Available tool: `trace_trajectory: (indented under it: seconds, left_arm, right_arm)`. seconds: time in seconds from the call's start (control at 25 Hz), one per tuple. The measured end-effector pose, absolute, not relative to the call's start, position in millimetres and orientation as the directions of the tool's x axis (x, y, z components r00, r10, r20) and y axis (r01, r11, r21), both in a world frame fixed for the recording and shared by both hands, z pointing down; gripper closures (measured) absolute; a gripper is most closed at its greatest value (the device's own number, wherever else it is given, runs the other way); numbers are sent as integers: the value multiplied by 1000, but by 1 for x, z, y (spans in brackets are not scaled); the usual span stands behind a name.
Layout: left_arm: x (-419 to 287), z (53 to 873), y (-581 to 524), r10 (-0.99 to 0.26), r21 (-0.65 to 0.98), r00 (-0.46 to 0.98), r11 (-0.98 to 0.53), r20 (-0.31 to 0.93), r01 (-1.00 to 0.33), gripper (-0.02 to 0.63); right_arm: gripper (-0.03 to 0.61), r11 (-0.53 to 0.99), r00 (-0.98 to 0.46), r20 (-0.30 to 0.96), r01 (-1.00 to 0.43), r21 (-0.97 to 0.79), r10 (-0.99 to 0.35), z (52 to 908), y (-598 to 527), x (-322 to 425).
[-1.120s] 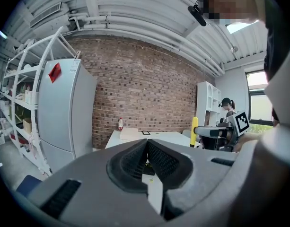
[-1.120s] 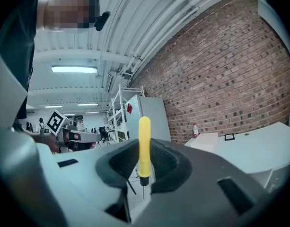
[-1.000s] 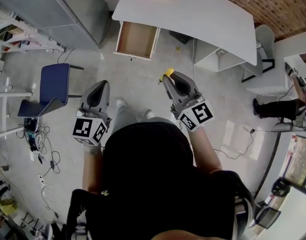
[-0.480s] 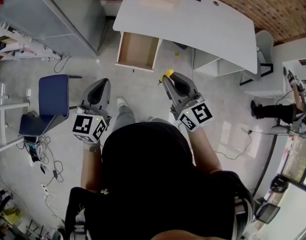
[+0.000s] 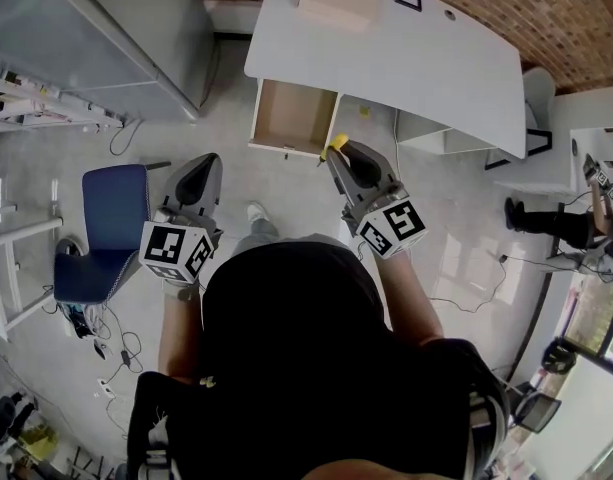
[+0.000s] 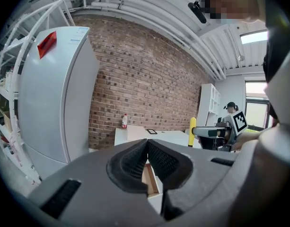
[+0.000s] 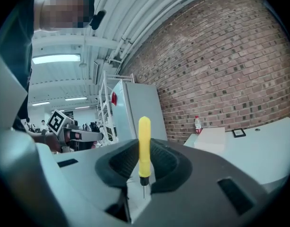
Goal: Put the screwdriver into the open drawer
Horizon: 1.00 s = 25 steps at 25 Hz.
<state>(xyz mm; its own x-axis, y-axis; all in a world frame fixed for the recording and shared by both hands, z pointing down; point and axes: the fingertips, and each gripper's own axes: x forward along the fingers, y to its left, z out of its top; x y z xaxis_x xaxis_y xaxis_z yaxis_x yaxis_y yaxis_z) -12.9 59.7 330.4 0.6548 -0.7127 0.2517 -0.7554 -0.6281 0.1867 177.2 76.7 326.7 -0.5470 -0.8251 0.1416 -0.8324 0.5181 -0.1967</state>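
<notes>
The right gripper [image 7: 144,173] is pinching the yellow-handled screwdriver [image 7: 144,143] upright between its jaws, near the front of the open drawer [image 5: 294,118]. The left gripper [image 6: 147,148] is gripping nothing, its jaws pressed together.

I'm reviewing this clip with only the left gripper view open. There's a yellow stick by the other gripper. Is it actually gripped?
Observer: Yes. The right gripper view shows the right gripper shut on the screwdriver, yellow handle up.
Operator: Is it over the drawer?
Observer: Not yet. In the head view it sits just outside the front corner of the open drawer.
Operator: Anything in the drawer?
Observer: Its wooden bottom looks bare from above.
</notes>
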Motion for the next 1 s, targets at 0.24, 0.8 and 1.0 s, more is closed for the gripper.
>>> trace_trajectory:
  seconds: [0.24, 0.8, 1.0]
  left_arm:
    - [-41, 344, 21, -679, 209, 684, -652, 265, -729, 611]
    - [-70, 377, -2, -712, 253, 611, -556, 348, -792, 611]
    - [-75, 390, -11, -747, 264, 543, -475, 383, -839, 611]
  right_arm:
    - [500, 483, -518, 193, -852, -203, -833, 348, 40, 147]
    - [500, 547, -606, 330, -795, -260, -724, 415, -19, 109]
    - [500, 583, -657, 370, -753, -303, -657, 444, -42, 103]
